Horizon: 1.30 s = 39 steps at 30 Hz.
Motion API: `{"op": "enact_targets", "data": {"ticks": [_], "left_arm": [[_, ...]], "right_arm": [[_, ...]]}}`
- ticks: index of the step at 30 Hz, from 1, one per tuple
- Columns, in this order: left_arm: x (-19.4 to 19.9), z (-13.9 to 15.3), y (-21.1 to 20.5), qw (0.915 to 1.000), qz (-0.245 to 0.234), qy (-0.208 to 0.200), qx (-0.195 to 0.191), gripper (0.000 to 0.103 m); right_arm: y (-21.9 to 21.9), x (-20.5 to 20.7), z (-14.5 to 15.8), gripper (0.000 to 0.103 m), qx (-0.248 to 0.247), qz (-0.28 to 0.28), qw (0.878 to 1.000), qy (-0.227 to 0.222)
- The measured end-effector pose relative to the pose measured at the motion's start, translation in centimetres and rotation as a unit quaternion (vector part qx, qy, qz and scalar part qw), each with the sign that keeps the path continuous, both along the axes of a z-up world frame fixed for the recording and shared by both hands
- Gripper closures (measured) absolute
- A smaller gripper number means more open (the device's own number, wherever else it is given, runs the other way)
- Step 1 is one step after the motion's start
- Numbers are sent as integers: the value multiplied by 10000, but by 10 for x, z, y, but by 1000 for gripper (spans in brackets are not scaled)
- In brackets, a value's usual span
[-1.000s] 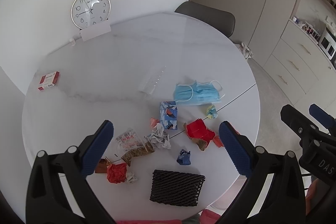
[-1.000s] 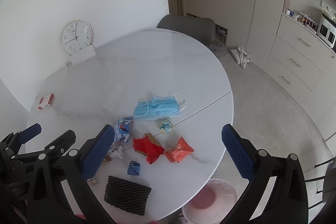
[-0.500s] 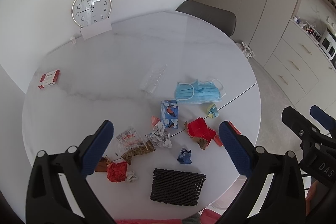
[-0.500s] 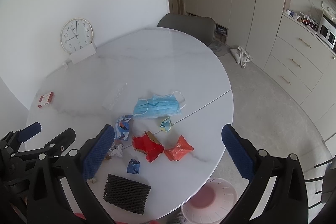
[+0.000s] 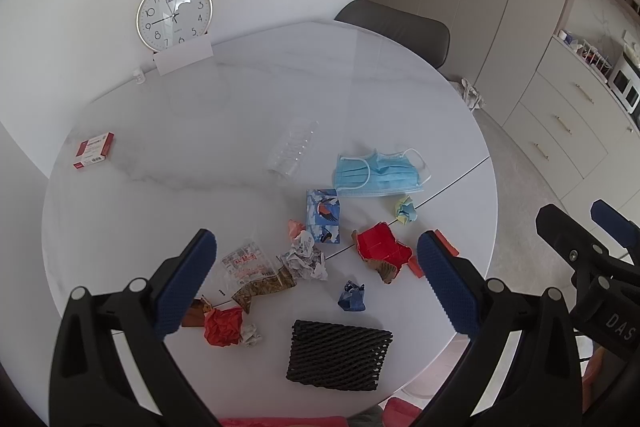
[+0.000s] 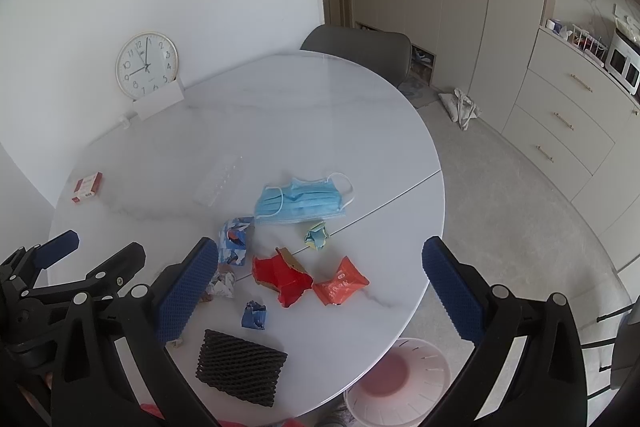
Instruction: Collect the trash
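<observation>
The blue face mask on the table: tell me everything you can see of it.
The face mask is a light blue pleated disposable one, of thin soft fabric by its look, with white ear loops at both ends. It lies flat and a little rumpled on the white table, near the seam across the top. Its lower left corner meets or just overlaps the blue bird-print packet. A small yellow and blue paper wad lies just below it. Neither gripper touches it.
</observation>
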<state>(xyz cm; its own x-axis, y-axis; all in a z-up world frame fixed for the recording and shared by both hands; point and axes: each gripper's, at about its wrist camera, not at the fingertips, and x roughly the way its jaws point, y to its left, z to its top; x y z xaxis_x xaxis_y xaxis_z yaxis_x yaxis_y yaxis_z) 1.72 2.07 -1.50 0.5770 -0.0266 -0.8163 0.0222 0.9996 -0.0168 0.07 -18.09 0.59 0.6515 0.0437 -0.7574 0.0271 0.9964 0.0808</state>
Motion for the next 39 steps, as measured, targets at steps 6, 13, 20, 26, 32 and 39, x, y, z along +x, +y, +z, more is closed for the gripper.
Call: {"op": "enact_targets", "data": {"ticks": [6,13,20,26,32,39], "left_arm": [[-1,0,0,10000,-7,3,2,7],[-1,1,-1,10000,-24,26,8,7],[1,1,-1,10000,-18,50,14,7],[3,-1,-1,10000,1,77,22,7],[7,-4,2,9999,28,107,24,7],[14,-17,15,9999,3,97,-37,7]], "right_arm": [[0,0,0,2,2,-5,10000,5],[0,-2,-1,2,-4,-9,10000,17],[-1,-3,-3,2,-3,-5,10000,22],[0,0,-5,2,-3,8,10000,60],[0,4,-8,2,-5,17,9999,120],[4,26,-29,2,32,164,9996,249]]}}
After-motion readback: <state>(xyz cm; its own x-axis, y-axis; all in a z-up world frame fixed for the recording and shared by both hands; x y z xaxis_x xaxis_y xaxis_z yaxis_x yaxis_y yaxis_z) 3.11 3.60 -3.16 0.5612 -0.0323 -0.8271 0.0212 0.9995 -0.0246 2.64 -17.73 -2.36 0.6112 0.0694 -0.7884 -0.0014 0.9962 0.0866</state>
